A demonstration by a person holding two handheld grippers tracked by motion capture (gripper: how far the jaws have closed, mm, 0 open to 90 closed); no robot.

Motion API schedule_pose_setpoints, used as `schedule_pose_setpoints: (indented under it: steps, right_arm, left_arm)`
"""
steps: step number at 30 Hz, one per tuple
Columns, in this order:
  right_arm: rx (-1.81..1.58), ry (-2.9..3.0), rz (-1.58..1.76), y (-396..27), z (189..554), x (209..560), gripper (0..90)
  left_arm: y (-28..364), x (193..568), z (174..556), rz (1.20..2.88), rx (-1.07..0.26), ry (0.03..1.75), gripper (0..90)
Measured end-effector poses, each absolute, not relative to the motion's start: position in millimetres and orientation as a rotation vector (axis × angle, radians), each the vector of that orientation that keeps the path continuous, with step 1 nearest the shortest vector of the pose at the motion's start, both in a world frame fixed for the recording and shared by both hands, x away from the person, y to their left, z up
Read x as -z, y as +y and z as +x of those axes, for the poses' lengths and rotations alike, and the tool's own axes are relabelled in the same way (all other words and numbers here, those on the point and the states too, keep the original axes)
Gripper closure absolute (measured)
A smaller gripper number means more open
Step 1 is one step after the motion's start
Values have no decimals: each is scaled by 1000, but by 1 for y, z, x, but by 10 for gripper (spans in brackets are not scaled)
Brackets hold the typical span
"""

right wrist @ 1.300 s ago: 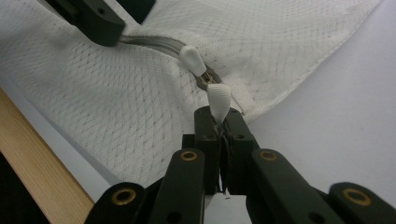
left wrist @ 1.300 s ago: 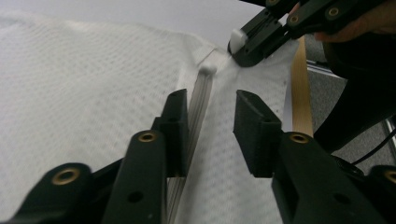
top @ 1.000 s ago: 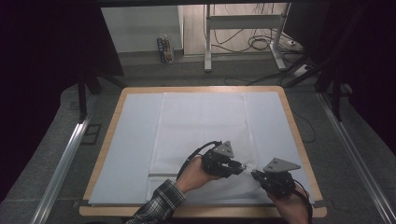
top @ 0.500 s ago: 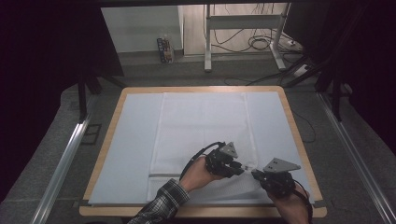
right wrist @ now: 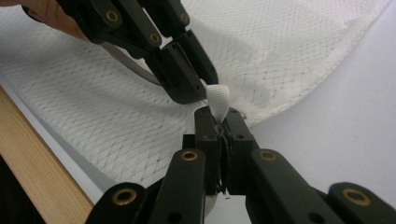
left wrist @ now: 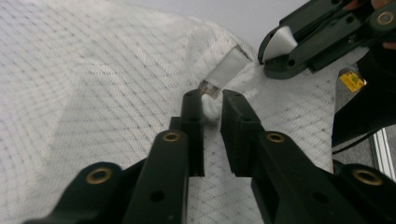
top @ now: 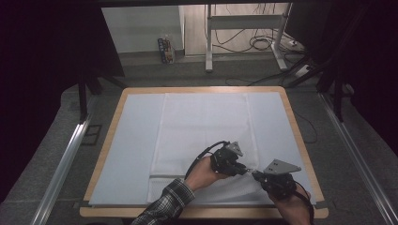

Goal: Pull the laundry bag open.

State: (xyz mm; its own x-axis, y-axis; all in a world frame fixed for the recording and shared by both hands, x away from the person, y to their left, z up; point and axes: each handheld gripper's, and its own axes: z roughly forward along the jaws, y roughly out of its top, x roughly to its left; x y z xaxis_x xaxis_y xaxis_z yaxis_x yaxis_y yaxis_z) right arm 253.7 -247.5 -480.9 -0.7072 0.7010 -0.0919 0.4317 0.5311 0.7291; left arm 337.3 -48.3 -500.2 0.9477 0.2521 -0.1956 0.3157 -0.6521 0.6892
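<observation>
Left tool (top: pixel 245 169) & right tool (top: pixel 256 175): matte black plastic, two blocky jaws each w/ brass-coloured rivets and small holes along the links. Each carries a grey three-cornered plate on top; black cable loops off the left one. Left arm wears a dark plaid sleeve (top: pixel 165 204). Yellow sticker (left wrist: pixel 351 80) on right tool's body.

Dim high view, dark surroundings, brightest on the pale table sheet (top: pixel 136 140), gripper views evenly lit, foreground soft

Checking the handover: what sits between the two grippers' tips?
A small white fabric tab on the mesh cloth, seen in the right gripper view.
</observation>
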Motion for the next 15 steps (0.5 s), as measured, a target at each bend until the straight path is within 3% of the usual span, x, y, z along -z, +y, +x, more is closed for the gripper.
schedule_pose_setpoints:
  steps: [7,15]
  right_arm:
    - [-984,2406,927,-247,254,481,862]
    - [-992,2403,917,-247,253,481,862]
  left_arm:
    - [-48,501,337,2349,112,394,869]
    - [-50,503,339,2332,146,401,827]
